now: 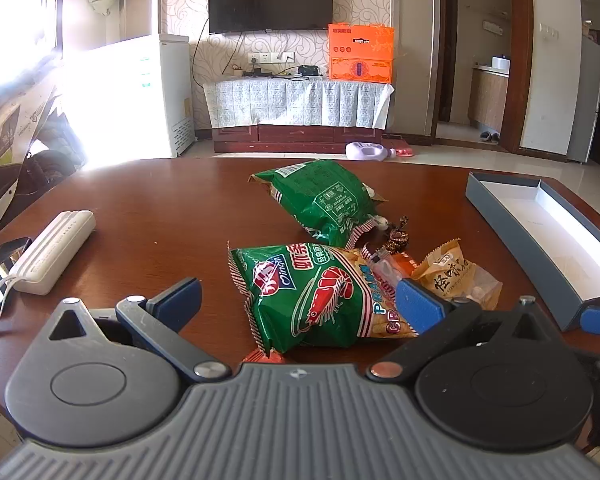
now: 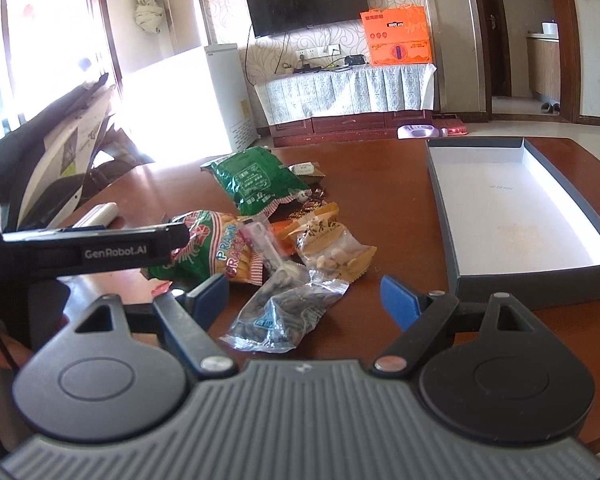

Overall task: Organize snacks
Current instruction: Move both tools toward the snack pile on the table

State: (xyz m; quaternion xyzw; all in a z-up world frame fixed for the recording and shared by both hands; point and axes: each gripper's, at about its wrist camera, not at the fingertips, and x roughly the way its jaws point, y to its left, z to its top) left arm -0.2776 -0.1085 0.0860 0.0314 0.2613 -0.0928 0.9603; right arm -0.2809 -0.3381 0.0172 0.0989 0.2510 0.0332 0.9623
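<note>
Snack packs lie in a heap mid-table. A green prawn cracker bag lies nearest, a second green bag behind it, and a tan nut packet to the right. A clear packet of dark seeds lies in front in the right wrist view. My left gripper is open, its jaws on either side of the prawn cracker bag. My right gripper is open over the seed packet. The grey box is empty at the right.
A white power bank with a cable lies at the table's left. The wooden table ends just beyond the far bag. The left gripper's body crosses the right wrist view's left side. A TV cabinet and a fridge stand across the room.
</note>
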